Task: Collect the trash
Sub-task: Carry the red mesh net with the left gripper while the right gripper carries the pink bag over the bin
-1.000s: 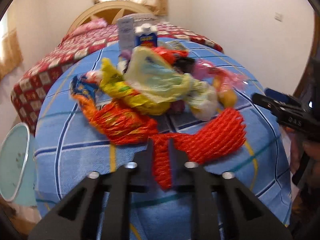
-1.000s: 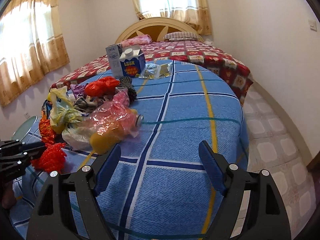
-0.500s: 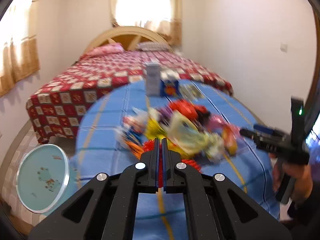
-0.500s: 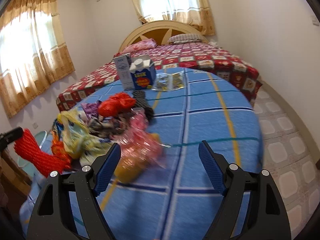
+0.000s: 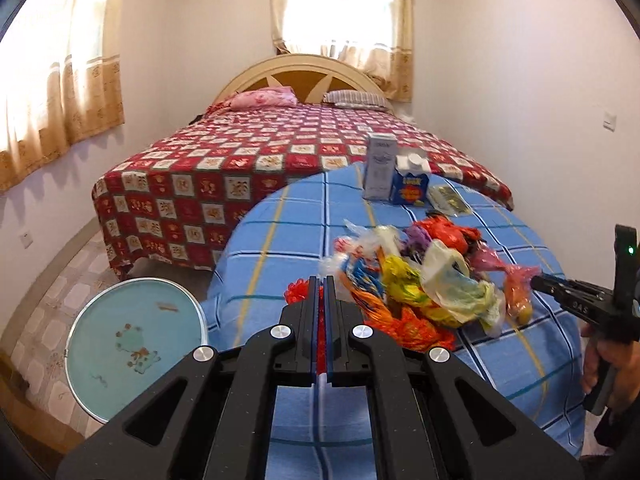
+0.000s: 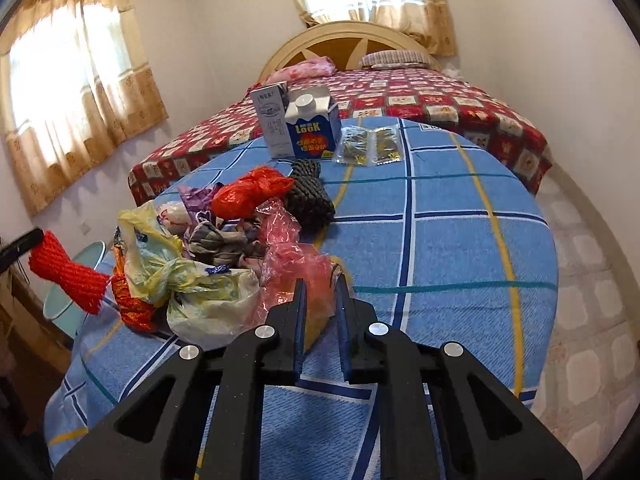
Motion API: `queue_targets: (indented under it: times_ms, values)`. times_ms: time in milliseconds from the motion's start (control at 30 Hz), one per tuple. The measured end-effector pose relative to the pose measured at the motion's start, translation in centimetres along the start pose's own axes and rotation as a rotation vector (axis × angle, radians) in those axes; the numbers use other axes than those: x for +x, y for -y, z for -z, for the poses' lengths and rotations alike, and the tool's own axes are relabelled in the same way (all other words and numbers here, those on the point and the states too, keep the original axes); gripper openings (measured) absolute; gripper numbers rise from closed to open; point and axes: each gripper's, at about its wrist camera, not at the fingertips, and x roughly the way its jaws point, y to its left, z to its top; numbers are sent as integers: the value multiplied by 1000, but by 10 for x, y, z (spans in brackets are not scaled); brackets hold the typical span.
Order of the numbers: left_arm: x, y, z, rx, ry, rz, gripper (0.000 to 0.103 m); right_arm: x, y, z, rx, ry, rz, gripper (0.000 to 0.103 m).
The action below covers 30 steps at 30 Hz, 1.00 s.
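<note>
Left gripper (image 5: 319, 288) jaws clenched on the red net (image 6: 66, 272) at left frame edge, right gripper (image 6: 320, 286) pinching the pink bag (image 6: 298, 264) mid-bench, "LOOK" carton (image 6: 314, 128) standing upper centre.

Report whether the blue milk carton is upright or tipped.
Upright: the blue milk carton stands on its base, white cap on top, beside the grey carton.

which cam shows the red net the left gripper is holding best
The right wrist view: the red mesh net hangs in the open, whole, clamped at its far end by the left gripper. In the left wrist view only a sliver of it peeks out beside and between the shut fingers.
</note>
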Motion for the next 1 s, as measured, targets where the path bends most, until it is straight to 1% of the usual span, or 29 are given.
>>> queue_targets:
  times_ms: [100, 300, 367, 500, 733, 933, 1000]
  values:
    - [-6, -4, -2, -8, 17, -7, 2, -3, 1, 0, 0, 8, -5, 6]
    - [-17, -18, -12, -28, 57, -40, 2, -30, -2, -15, -13, 94, -3, 5]
    - [-19, -25, -15, -40, 68, -62, 2, -32, -3, -18, -15, 106, -4, 5]
    - [-18, -41, -18, -70, 65, -108, 2, -37, -13, -34, -28, 140, -24, 5]
    - [-14, -68, -14, -81, 40, -249, 2, -14, -54, -59, -81, 156, -86, 5]
    - [-11, -100, -7, -112, 7, -334, 2, 17, -104, -73, -150, 134, -154, 5]
    - [-11, -110, -5, -124, 0, -350, 2, 24, -118, -76, -170, 130, -171, 5]
